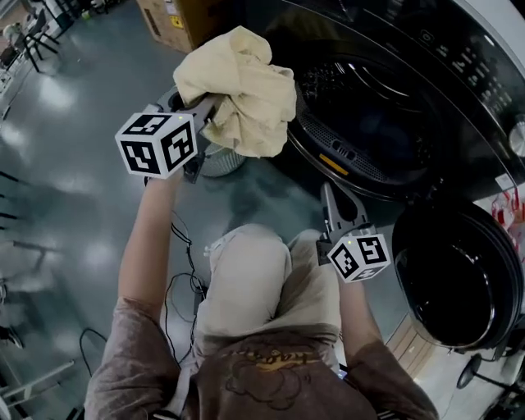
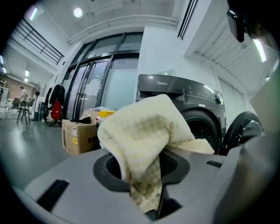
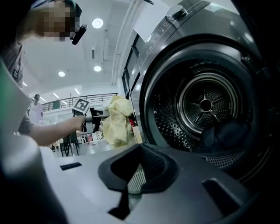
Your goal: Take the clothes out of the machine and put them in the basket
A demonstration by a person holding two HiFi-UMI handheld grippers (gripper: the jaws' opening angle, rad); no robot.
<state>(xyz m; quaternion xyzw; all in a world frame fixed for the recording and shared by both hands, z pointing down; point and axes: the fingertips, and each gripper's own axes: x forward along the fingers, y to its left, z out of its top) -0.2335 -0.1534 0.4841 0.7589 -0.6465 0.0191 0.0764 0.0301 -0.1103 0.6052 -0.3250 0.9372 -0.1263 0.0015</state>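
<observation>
cardboard box [image 1: 166, 20] standing on the glossy grey floor [image 1: 74, 156], near a tall glass wall [image 2: 99, 87] | black cables [image 1: 185, 283] looped over the floor | chairs [image 1: 33, 37] in the far corner | round ceiling light [image 2: 78, 12] lit overhead

Looks like a big lab or test hall. Washer [image 2: 175, 87] stands free on a glossy grey floor [image 1: 74, 164] with loose cables [image 1: 190, 261]. Cardboard box [image 2: 78, 135] beside it, full-height glass wall [image 2: 118, 92], mezzanine railing [image 2: 41, 46], high ceiling with round lights [image 2: 78, 12], chairs [image 2: 22, 111] far back.
</observation>
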